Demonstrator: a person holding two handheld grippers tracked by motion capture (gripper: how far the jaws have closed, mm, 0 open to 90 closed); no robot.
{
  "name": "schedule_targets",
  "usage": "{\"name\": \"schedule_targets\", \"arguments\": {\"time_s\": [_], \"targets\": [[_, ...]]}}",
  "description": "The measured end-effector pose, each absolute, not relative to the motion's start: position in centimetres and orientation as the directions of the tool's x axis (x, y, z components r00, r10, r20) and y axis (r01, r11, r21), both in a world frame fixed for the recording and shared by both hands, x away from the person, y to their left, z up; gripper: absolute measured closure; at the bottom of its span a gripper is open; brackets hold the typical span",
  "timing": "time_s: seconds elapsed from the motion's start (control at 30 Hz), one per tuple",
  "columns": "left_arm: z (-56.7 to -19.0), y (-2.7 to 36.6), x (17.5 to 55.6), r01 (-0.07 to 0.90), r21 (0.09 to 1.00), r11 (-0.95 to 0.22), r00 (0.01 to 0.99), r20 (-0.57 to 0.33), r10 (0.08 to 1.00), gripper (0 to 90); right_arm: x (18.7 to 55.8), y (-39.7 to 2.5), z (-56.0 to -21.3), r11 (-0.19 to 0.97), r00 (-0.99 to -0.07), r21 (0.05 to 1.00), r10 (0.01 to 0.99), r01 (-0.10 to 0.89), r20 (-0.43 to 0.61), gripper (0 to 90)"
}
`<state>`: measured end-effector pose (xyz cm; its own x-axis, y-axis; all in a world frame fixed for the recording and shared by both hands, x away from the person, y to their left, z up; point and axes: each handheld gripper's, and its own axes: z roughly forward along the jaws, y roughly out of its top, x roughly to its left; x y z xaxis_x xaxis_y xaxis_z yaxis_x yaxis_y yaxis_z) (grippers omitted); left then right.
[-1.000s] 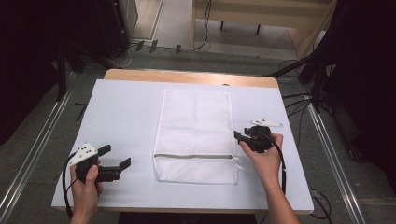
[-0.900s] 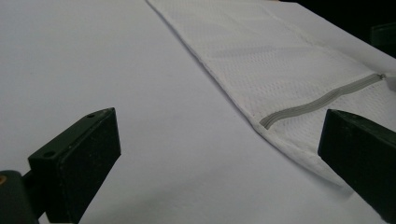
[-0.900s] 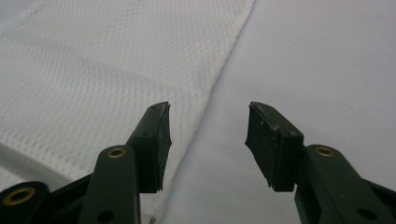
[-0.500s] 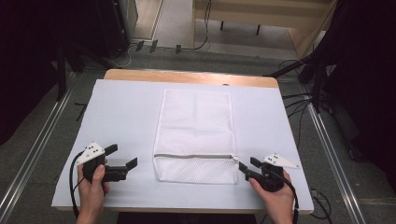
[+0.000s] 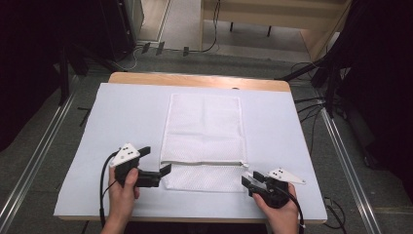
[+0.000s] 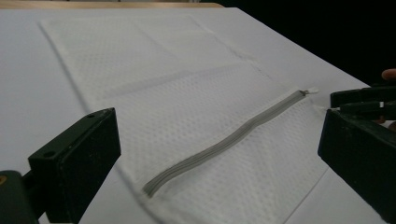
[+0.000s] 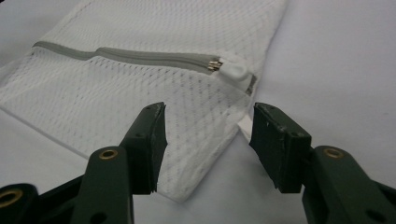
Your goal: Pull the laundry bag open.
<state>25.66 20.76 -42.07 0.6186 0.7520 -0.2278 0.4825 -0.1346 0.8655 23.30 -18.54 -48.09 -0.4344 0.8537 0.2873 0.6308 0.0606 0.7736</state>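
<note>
A white mesh laundry bag (image 5: 203, 129) lies flat in the middle of the table, its grey zipper (image 5: 202, 164) running across near the front end. My left gripper (image 5: 156, 162) is open at the bag's front left corner. In the left gripper view the bag (image 6: 187, 102) and zipper (image 6: 224, 140) stretch between the wide-apart jaws of the left gripper (image 6: 219, 151). My right gripper (image 5: 253, 179) is open at the front right corner. In the right gripper view the right gripper (image 7: 208, 135) straddles that corner of the bag (image 7: 140, 28), below the white zipper pull (image 7: 233, 71).
A white sheet (image 5: 122, 117) covers the wooden table (image 5: 195, 80). Cables (image 5: 311, 105) and dark stands sit on the floor around it. Pale wooden furniture (image 5: 272, 14) stands behind. The right gripper's jaws (image 6: 364, 100) show at the right edge of the left gripper view.
My right gripper has come back from the bag's right edge to its front right corner. My left gripper has shifted right, closer to the front left corner. The bag has not moved.
</note>
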Motion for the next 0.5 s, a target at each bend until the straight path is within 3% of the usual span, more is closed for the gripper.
{"name": "schedule_targets", "arguments": {"time_s": [0.17,0.5], "targets": [[-42.1,16.9,26.9,0.527,0.836,-0.152,0.589,-0.23,0.775,13.9,23.2,-17.7,-48.3,0.064,-0.444,0.782,0.85,0.62,0.283,46.0],[-42.9,10.6,28.6,0.555,0.802,-0.221,0.654,-0.257,0.711,14.5,23.2,-16.6,-49.0,0.071,-0.376,0.792,0.903,0.607,0.207,36.5]]}}
